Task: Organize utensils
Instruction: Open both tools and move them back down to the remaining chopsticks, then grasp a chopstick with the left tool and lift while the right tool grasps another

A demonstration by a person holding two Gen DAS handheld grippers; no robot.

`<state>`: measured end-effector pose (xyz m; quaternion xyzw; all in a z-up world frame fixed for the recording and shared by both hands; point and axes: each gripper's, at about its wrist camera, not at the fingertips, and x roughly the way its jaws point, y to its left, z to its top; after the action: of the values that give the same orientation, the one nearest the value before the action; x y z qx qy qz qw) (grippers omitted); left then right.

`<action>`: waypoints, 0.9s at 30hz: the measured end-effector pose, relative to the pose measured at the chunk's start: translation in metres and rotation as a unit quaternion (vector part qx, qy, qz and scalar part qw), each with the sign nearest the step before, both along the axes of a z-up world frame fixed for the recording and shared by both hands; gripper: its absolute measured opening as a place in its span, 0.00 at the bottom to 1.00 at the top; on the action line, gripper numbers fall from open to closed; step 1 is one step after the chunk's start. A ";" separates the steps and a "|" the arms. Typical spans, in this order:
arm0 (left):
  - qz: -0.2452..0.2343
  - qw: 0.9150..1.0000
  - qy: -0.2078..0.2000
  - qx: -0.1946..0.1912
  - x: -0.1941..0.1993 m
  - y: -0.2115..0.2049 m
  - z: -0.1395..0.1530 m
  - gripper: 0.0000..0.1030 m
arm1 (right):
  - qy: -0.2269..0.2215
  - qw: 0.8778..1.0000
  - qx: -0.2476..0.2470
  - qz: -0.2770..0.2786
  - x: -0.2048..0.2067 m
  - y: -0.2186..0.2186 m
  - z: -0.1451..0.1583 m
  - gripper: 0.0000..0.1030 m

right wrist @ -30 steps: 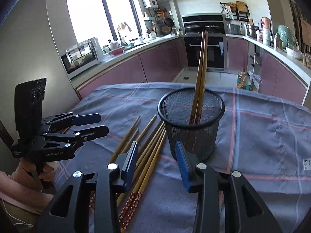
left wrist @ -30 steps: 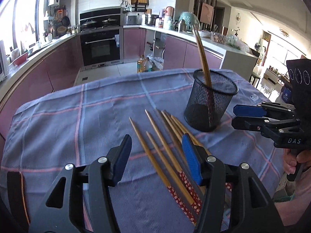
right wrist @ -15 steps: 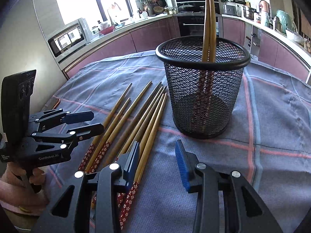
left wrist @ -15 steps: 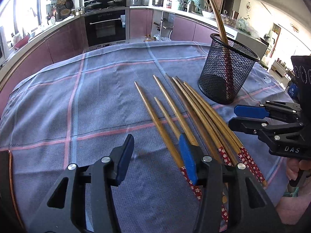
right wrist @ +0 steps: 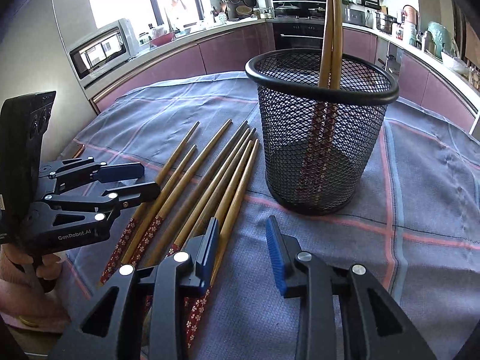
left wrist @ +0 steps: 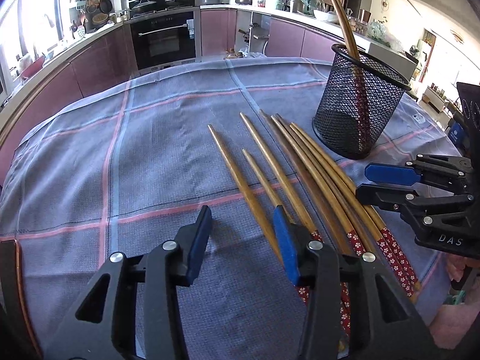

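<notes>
Seven loose chopsticks [left wrist: 288, 180] lie fanned on the checked cloth [left wrist: 120, 150] over the surface, tips toward 11 o'clock in the left wrist view, patterned red ends toward the person; two more chopsticks [right wrist: 331, 30] already stand in the black mesh holder [right wrist: 321, 132], which sits just beside the fan at about 2 o'clock. Left gripper [left wrist: 243, 240] hangs low over the near ends, its fingers apart and just now narrowing, nothing between them but cloth; its right finger lies over the outermost stick, not around it. Right gripper [right wrist: 243, 249] sits at the other flank of the fan, fingers likewise apart and just now closing on nothing, the left one resting over the handle ends. Risks, as I judge them: the sticks lie touching, so a closing pinch could catch two at once or roll the neighbours out of line; round tapered wood may pivot in flat pads and hang skewed; the light holder could tip if a stick strikes its rim [right wrist: 300, 57]; the two grippers work near each other and could collide; cloth could bunch under a low finger. Open room lies wide at 9 to 11 o'clock; the cloth's near edge is close under both grippers, so sticks nudged backward could slide off.
</notes>
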<state>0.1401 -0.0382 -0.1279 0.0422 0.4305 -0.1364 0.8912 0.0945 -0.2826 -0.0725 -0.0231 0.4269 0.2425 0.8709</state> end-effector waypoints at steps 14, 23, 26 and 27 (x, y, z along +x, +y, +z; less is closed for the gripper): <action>0.006 1.000 0.003 0.006 0.018 -0.001 -0.003 0.35 | 0.000 1.000 -0.014 -0.006 0.009 0.011 -0.002 0.18; 0.016 1.000 0.006 -0.008 0.021 -0.001 -0.003 0.13 | 0.006 1.000 -0.002 -0.012 0.010 0.009 -0.002 0.07; 0.020 1.000 0.008 -0.017 0.020 0.001 -0.003 0.08 | 0.008 1.000 0.003 -0.014 0.010 0.007 -0.002 0.06; 0.021 1.000 0.008 -0.019 0.020 0.002 -0.003 0.08 | 0.008 1.000 0.004 -0.014 0.010 0.007 -0.002 0.06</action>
<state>0.1599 -0.0364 -0.1310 0.0149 0.4357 -0.1263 0.8911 0.1041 -0.2761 -0.0743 -0.0120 0.4332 0.2321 0.8708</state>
